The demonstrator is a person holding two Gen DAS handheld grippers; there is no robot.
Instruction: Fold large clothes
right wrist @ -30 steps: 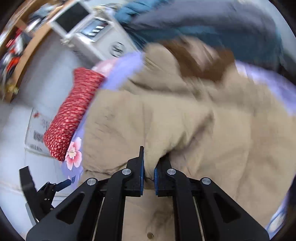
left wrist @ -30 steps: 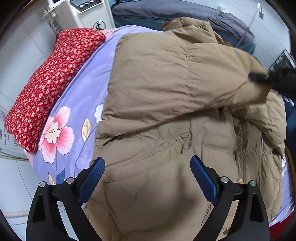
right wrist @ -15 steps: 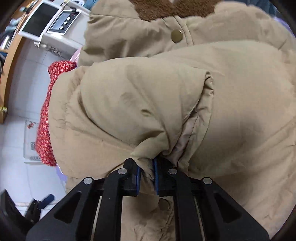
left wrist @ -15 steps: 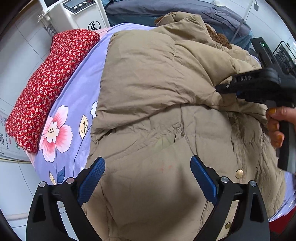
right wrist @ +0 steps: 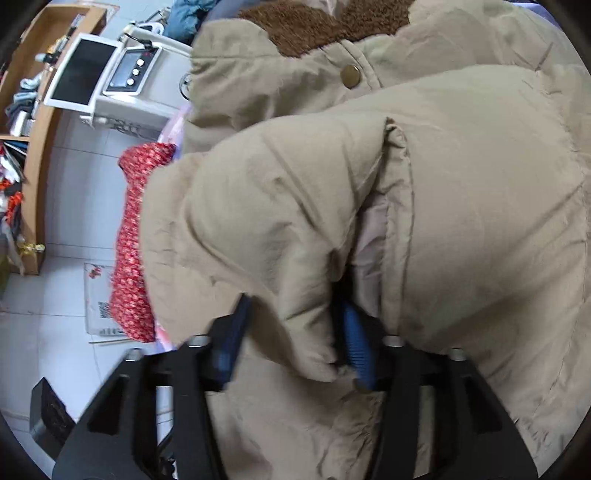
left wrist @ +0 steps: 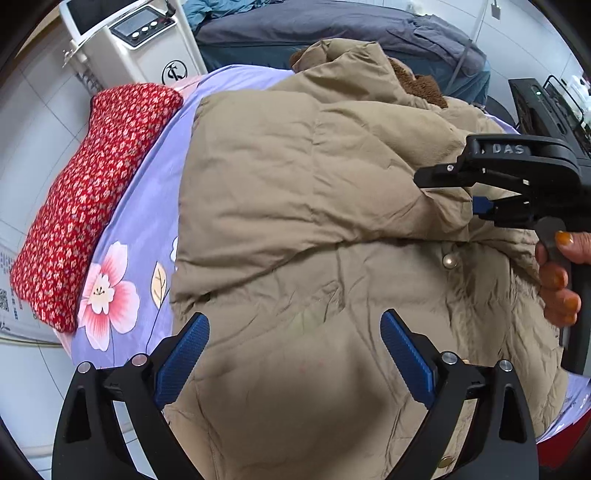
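Note:
A large tan puffer jacket [left wrist: 295, 206] with a brown fleece collar [left wrist: 421, 85] lies on a purple flowered sheet [left wrist: 155, 206]. One sleeve [left wrist: 303, 177] is folded across its front. My left gripper [left wrist: 295, 347] is open and empty, hovering over the jacket's lower front. My right gripper [right wrist: 291, 332] is open, its blue pads either side of the sleeve cuff [right wrist: 310, 325]; it also shows in the left wrist view [left wrist: 476, 192] at the sleeve's end.
A red flowered pillow [left wrist: 88, 206] lies along the bed's left edge. A white heater with a control panel [left wrist: 140, 40] stands behind it. A grey-blue duvet [left wrist: 332, 29] lies at the back. A wooden shelf [right wrist: 33, 147] stands at far left.
My right gripper carried the sleeve across the jacket front, then opened its jaws around the cuff. My left gripper stayed open in place.

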